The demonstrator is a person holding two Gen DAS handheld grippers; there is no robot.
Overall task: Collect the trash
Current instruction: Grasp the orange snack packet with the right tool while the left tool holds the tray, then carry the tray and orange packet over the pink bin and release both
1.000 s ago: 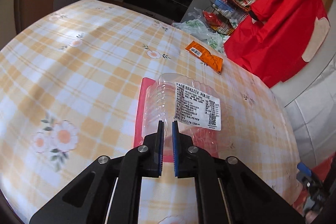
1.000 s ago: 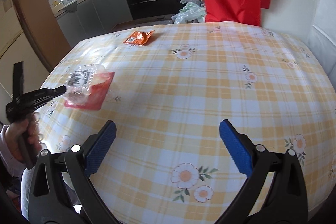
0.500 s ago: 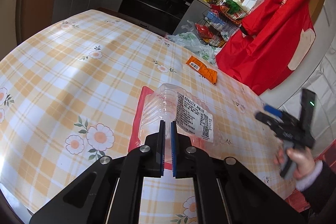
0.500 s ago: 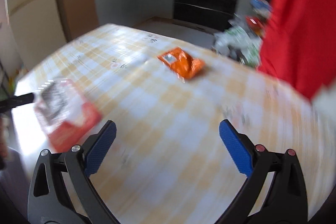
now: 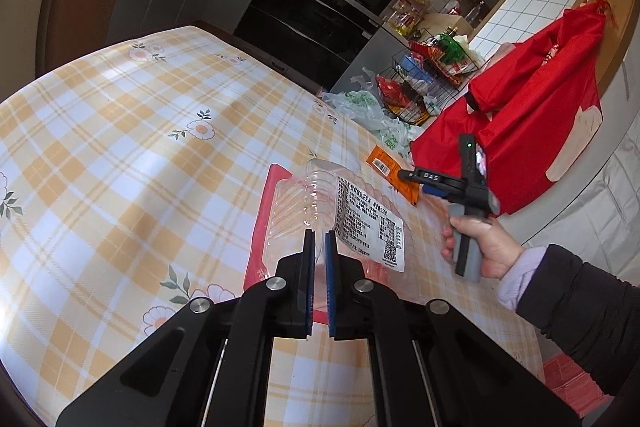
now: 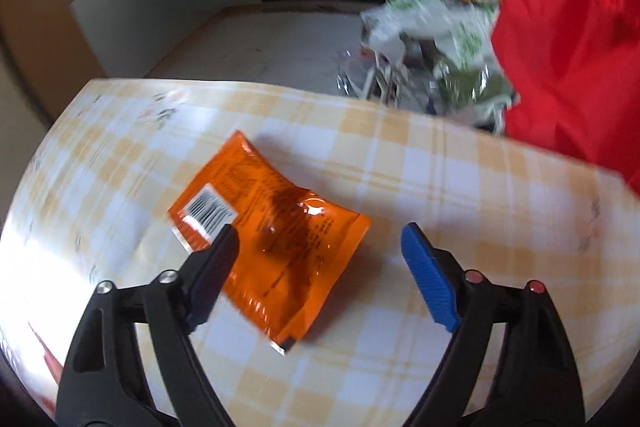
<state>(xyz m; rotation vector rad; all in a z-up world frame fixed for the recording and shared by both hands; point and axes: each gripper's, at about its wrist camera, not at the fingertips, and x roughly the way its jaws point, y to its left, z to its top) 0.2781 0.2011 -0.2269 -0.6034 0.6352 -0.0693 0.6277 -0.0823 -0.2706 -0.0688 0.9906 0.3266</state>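
Note:
A clear plastic food tray [image 5: 316, 187] with a white printed label and a red card beneath lies on the checked tablecloth [image 5: 120, 167]. My left gripper [image 5: 319, 239] is shut on the tray's near edge. An orange snack wrapper [image 6: 272, 227] lies flat near the table's far edge; in the left wrist view the orange wrapper [image 5: 382, 163] shows beyond the tray. My right gripper [image 6: 320, 231] hovers over it, pointing steeply down, jaws closing, one finger on each side of the wrapper and neither pad pressing on it. A hand [image 5: 484, 247] holds that right gripper [image 5: 420, 183].
Past the far table edge [image 6: 280, 89] stand a wire rack of packets [image 5: 432, 75] and loose plastic bags [image 6: 432, 19]. A large red cloth [image 5: 540, 131] hangs on the right. Dark ovens [image 5: 320, 11] and grey cabinets line the back wall.
My right gripper swept across the table to the orange wrapper, dropped lower, and its jaws narrowed. The left gripper shifted slightly with the tray held; the right hand came into its view.

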